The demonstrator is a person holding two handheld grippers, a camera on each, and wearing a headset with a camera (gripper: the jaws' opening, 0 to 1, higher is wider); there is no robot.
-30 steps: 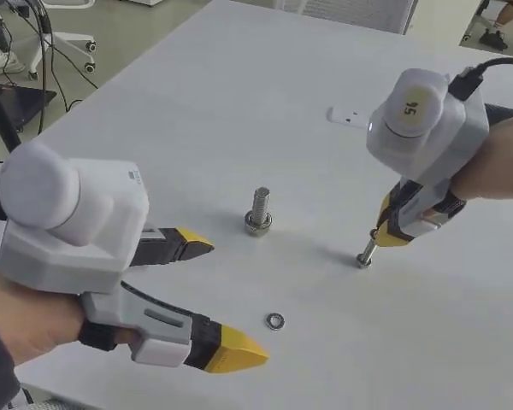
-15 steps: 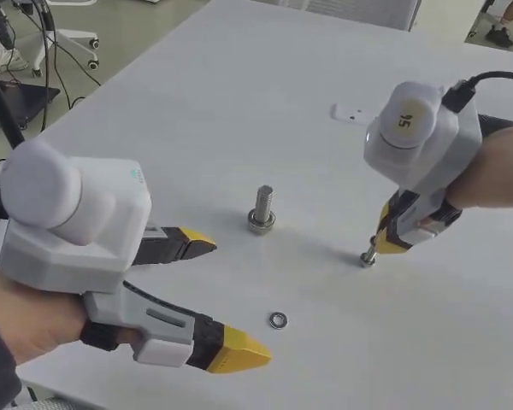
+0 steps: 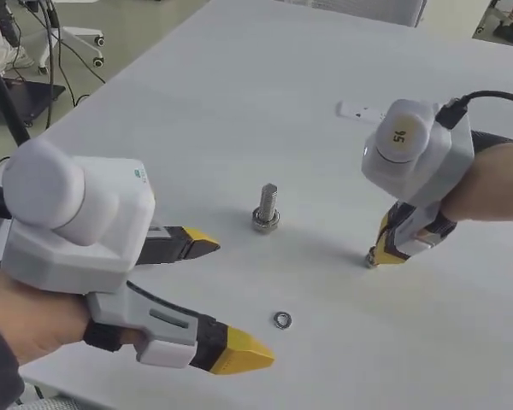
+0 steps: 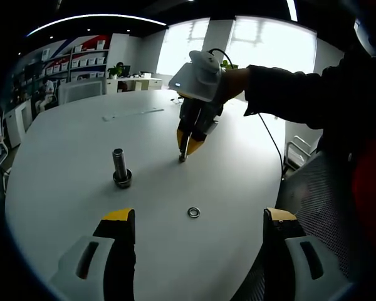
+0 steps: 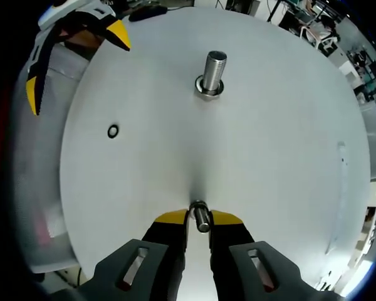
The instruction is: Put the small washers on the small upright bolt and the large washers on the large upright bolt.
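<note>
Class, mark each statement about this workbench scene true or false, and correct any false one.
1. The left hand-held gripper has its jaws wide open. True.
2. The large bolt lies on its side. False: it stands upright.
3. A loose washer lies flat on the table. True.
4. The right hand-held gripper is at the large bolt. False: its jaws are closed on either side of the small bolt.
</note>
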